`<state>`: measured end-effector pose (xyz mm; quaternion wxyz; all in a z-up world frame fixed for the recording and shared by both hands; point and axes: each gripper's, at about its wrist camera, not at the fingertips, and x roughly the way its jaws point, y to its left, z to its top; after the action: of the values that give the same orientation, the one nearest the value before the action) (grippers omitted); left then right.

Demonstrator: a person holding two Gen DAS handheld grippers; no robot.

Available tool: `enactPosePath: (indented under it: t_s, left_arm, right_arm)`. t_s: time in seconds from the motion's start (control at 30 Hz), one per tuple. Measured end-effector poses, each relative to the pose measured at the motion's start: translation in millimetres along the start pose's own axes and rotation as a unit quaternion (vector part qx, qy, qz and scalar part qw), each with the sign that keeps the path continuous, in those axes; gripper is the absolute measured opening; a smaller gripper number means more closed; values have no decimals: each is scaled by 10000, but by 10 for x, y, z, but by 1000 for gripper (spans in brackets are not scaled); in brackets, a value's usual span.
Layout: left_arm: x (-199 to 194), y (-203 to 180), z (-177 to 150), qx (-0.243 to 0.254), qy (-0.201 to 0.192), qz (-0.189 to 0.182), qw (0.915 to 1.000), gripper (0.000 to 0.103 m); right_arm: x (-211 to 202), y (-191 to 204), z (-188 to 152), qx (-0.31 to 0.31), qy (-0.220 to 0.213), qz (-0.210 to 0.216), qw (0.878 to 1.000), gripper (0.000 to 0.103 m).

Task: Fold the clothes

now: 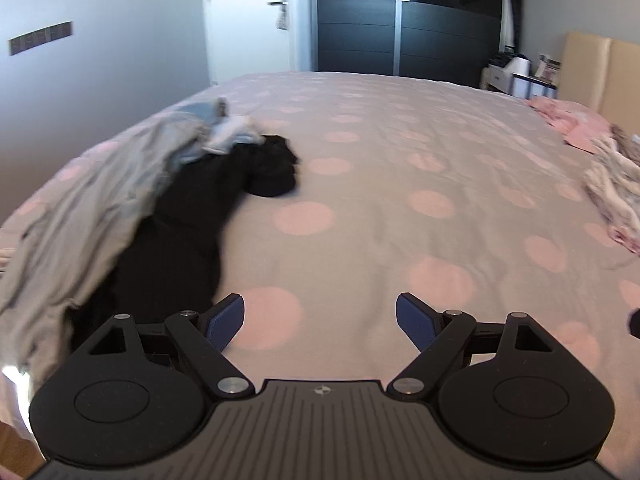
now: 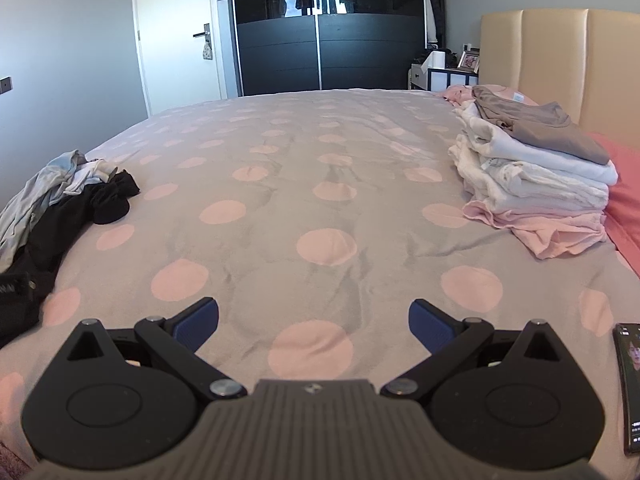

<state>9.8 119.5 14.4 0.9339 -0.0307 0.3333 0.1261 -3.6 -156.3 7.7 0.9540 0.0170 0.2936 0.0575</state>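
A: Left gripper [image 1: 320, 320] — how did its blue-padded jaws stand?

B: Spread wide, nothing between them. It hung over the grey bedspread with pale pink dots [image 1: 380, 168]. Right gripper [image 2: 314, 326] the same: jaws wide apart, empty, above the bare cover.

A: And the unfolded clothes?

B: A loose heap at the left edge of the bed. A crumpled pale grey garment [image 1: 80, 216] lay over a long black garment [image 1: 180, 240], a bunched black piece [image 1: 276, 172] at the far end, a small white item [image 1: 232, 136] on top. The left view was slightly blurred there. The left gripper's left finger sat just beside the black cloth; touching or not, I could not tell.

A: Folded ones?

B: A tidy stack of white and pink folded clothes [image 2: 540, 184] with a taupe top [image 2: 560, 128] uppermost, at the right near the beige padded headboard [image 2: 560, 60], well apart from both grippers. A dark phone [image 2: 630, 388] lay at the right edge.
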Motion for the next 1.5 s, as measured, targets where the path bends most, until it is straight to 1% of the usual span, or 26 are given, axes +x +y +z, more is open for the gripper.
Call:
enactPosePath:
  t_s: [0.07,0.13,0.2,0.27,0.3,0.37,0.47,0.53,0.57,0.7,0.77,0.83,0.9,0.97,1.07,1.1,1.13,1.17,1.23,1.33,1.4,1.5]
  left_arm:
    - [33,204,76,-183,16,206,9996,73]
    - [101,429,168,-258,38,427,9987,67]
    - [204,688,267,-314,-6,764,9966,66]
    - [334,962,356,-359,-32,1150,9927,62]
    - [412,1088,390,-396,13,1257,9913,58]
    - [583,1315,442,-420,120,1274,9909,53]
    - [798,1501,475,-304,136,1390,9897,46]
    - [956,1610,481,-293,220,1452,9887,36]
    - [1035,1657,477,-280,280,1444,9887,33]
    - [1225,1774,419,-266,374,1239,9912,32]
    - [1237,1823,407,-383,356,1182,9916,30]
    - [1200,1854,410,-432,258,1154,9920,13]
    - [1132,1870,427,-407,130,1110,9929,7]
    - [1034,1854,468,-360,-13,1111,9932,6]
    - [814,1749,546,-101,-330,1032,9941,4]
    - [751,1723,584,-86,-410,867,9953,2]
    - [678,1683,630,-100,-483,652,9966,2]
    - [592,1608,666,-6,-568,499,9971,2]
    - [461,1426,715,260,-695,268,9969,2]
    - [286,1178,746,407,-766,-177,9961,2]
    - [158,929,740,733,-820,-539,9925,2]
    - [-52,489,708,1191,-859,-1087,9832,2]
  right_arm:
    - [51,62,14,-51,48,57,10000,102]
    - [102,132,17,-89,115,147,9998,102]
    - [158,231,10,-209,189,267,9992,102]
    - [212,344,1,-366,263,384,9982,102]
    - [241,393,-4,-445,291,430,9977,102]
    - [298,491,-14,-602,347,521,9962,102]
    - [395,595,-17,-730,449,581,9946,102]
    - [452,642,-13,-803,503,595,9937,102]
    - [482,662,-11,-844,527,583,9933,102]
    - [592,680,-15,-885,631,496,9928,102]
    - [645,688,-23,-872,694,470,9927,102]
    - [687,703,-34,-865,756,479,9922,102]
    - [714,740,-47,-933,797,490,9912,102]
    - [721,776,-53,-1013,802,527,9902,102]
    - [712,817,-44,-1073,769,568,9896,102]
    - [709,827,-40,-1076,756,575,9896,102]
    - [703,835,-36,-1077,742,589,9897,102]
    - [688,841,-32,-1088,722,614,9895,102]
    - [659,845,-24,-1131,670,622,9894,102]
    - [589,818,-5,-1100,582,611,9903,102]
    - [539,789,19,-1057,512,623,9911,102]
    - [451,735,72,-1020,385,558,9925,102]
